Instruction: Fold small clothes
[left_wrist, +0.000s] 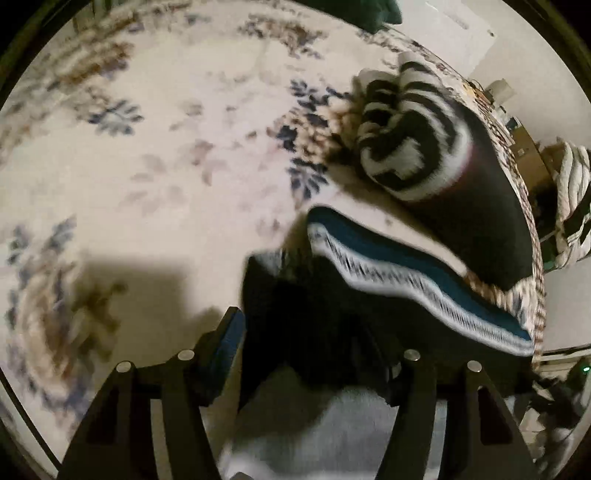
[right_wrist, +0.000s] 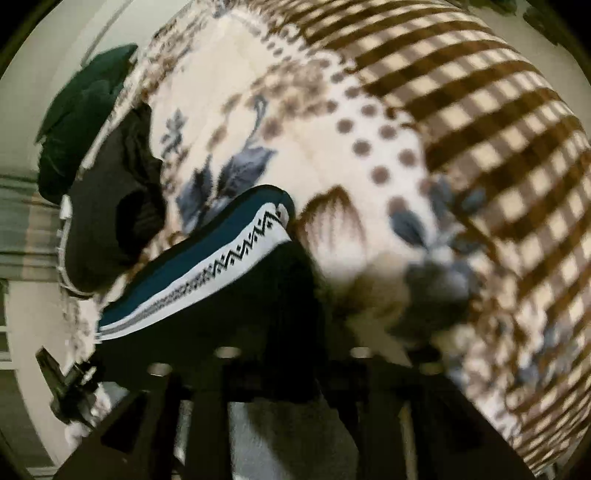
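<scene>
A black garment (left_wrist: 314, 295) with a teal stripe and a white zigzag band (left_wrist: 406, 280) lies on the floral blanket (left_wrist: 166, 147). My left gripper (left_wrist: 310, 343) points down at it with its jaws apart. The left finger's blue pad (left_wrist: 227, 339) stands clear beside the cloth's edge, and the right finger is hidden behind the dark cloth. In the right wrist view the same banded garment (right_wrist: 221, 266) runs from the lower left toward the middle. My right gripper (right_wrist: 291, 365) stands over its black part with jaws apart; its fingertips are dark and blurred.
A rolled black-and-white striped garment (left_wrist: 406, 147) lies further back on the blanket. Another dark garment (right_wrist: 110, 206) and a dark green bundle (right_wrist: 81, 110) sit at the bed's left edge. The blanket turns to brown checks (right_wrist: 498, 147) on the right. Pale grey cloth (left_wrist: 303, 428) shows under the jaws.
</scene>
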